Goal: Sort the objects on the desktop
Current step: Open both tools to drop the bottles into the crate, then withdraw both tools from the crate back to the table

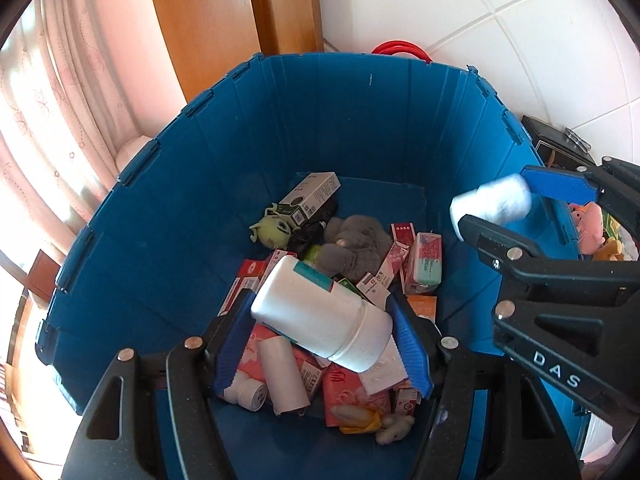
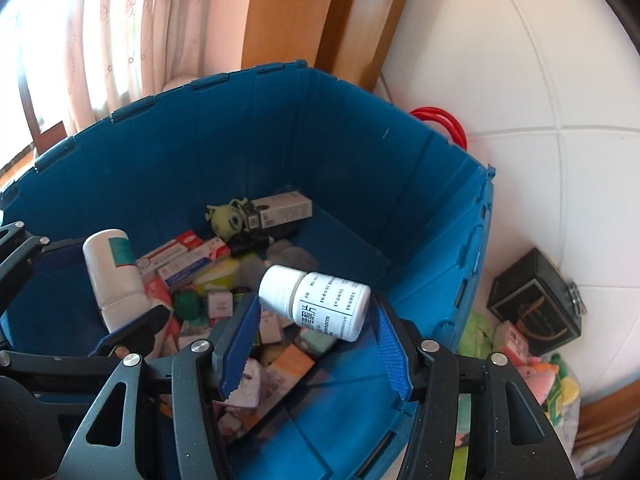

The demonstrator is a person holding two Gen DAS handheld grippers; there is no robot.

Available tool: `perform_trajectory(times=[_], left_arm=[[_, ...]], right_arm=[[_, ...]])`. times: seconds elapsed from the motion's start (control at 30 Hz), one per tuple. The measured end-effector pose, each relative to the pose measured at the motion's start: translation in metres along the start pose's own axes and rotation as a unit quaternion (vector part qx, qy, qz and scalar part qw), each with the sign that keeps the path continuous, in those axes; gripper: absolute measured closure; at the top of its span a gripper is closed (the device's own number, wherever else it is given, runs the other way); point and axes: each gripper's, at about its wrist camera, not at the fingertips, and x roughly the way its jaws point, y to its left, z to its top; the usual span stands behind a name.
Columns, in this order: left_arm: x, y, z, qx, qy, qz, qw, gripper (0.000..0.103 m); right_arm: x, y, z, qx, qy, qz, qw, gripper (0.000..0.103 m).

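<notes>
Both tongs, left tongs [image 1: 324, 336] and right tongs [image 2: 316, 344], are black frames with silver rivets, ribbed blue pads and white "DAS" lettering

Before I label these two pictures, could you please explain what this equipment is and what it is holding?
These are two hand-held grippers carried by a person, each with a fisheye camera looking along its fingers; one picture per gripper. Both hang over a blue bin holding boxes, a green toy and a grey soft toy. The left gripper clamps a large white bottle. Between the jaws of the right gripper lies a small white bottle; whether they press it is unclear.
</notes>
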Motion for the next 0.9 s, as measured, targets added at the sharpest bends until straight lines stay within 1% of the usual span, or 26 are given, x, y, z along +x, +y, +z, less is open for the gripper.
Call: perform_trajectory(times=[0.03,0.07,0.1,0.13,0.2,0.3,0.43,0.53,0.63,0.7,0.8,0.9], left_arm=[[-0.001,0.001,-0.001,0.0,-0.001,0.0,1.0,0.037],[-0.002,0.001,-0.003,-0.001,-0.002,-0.001,1.0,0.037],[-0.004,0.002,-0.004,-0.003,-0.004,-0.002,1.0,0.037],[-0.006,0.003,-0.005,-0.005,-0.006,-0.004,1.0,0.037],[-0.011,0.005,-0.006,-0.013,-0.013,-0.011,0.9998,0.037],[-0.021,0.005,-0.009,-0.024,-0.027,-0.019,0.9992,0.037],[-0.031,0.0,-0.014,-0.025,-0.038,-0.011,0.9989,0.037],[-0.044,-0.006,-0.021,-0.028,-0.063,-0.001,0.9976,0.037],[-0.067,-0.017,-0.031,-0.031,-0.104,0.003,0.9941,0.037],[-0.081,-0.026,-0.038,-0.032,-0.129,-0.003,0.9911,0.037],[-0.1,-0.045,-0.046,-0.028,-0.157,-0.028,0.9868,0.037],[-0.118,-0.079,-0.052,-0.007,-0.185,-0.054,0.9812,0.037]], right_arm=[[-0.001,0.0,0.0,0.001,-0.004,0.001,1.0,0.03],[-0.004,-0.001,-0.001,0.004,-0.009,0.002,1.0,0.024],[-0.007,-0.001,-0.001,0.006,-0.014,-0.002,1.0,0.012],[-0.01,-0.002,-0.001,0.008,-0.021,-0.004,1.0,0.007],[-0.018,-0.004,-0.003,0.011,-0.033,-0.011,0.999,0.007],[-0.032,-0.009,-0.006,0.017,-0.052,-0.019,0.998,0.001],[-0.046,-0.017,-0.014,0.027,-0.067,-0.019,0.997,0.001],[-0.06,-0.024,-0.024,0.039,-0.084,-0.019,0.996,0.0],[-0.077,-0.034,-0.041,0.058,-0.104,-0.017,0.993,0.0],[-0.092,-0.045,-0.058,0.074,-0.121,-0.018,0.99,0.0],[-0.116,-0.066,-0.09,0.1,-0.143,-0.022,0.984,0.0],[-0.136,-0.093,-0.126,0.124,-0.158,-0.045,0.979,0.0]])
